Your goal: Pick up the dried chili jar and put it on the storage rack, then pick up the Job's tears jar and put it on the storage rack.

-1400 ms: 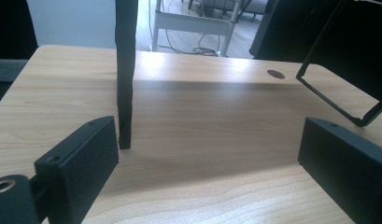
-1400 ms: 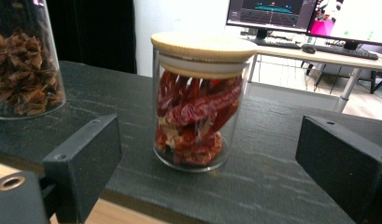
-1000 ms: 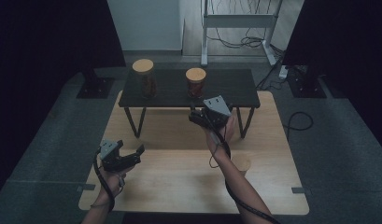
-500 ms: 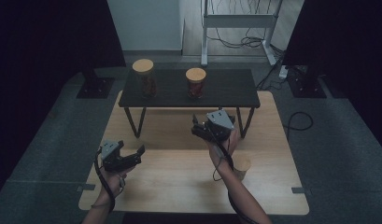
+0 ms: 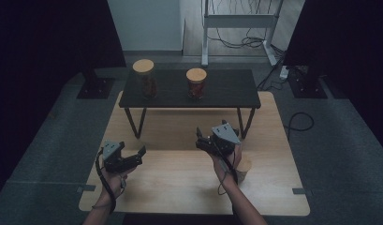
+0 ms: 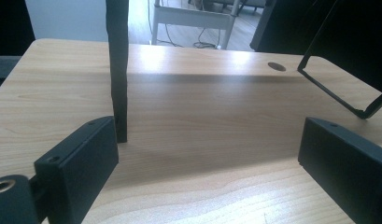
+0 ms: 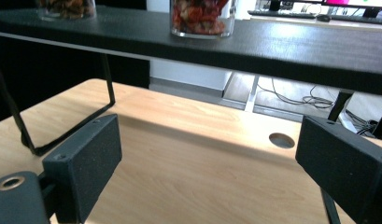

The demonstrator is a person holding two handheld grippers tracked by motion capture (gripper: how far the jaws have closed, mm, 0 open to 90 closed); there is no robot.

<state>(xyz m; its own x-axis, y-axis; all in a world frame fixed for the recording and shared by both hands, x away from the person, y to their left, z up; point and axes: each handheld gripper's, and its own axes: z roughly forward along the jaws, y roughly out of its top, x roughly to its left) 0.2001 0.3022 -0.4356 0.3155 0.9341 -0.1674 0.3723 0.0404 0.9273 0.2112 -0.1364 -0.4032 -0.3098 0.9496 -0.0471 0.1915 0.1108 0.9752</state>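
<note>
Both tongs empty, jaws apart: right tongs [image 5: 205, 140] near red-filled jar [image 5: 196, 83], left tongs [image 5: 133, 158] by tabletop [image 5: 180, 183] left edge.

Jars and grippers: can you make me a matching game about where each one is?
Things:
1. jar with red filling
2. jar with brown filling
3. left gripper
4. right gripper

Places:
A. low over the wooden table, near its left side
B. left part of the black shelf
C. in front of the shelf, near its right leg
D. middle of the black shelf

Pairs: 1-D, 2-B, 3-A, 4-C
</note>
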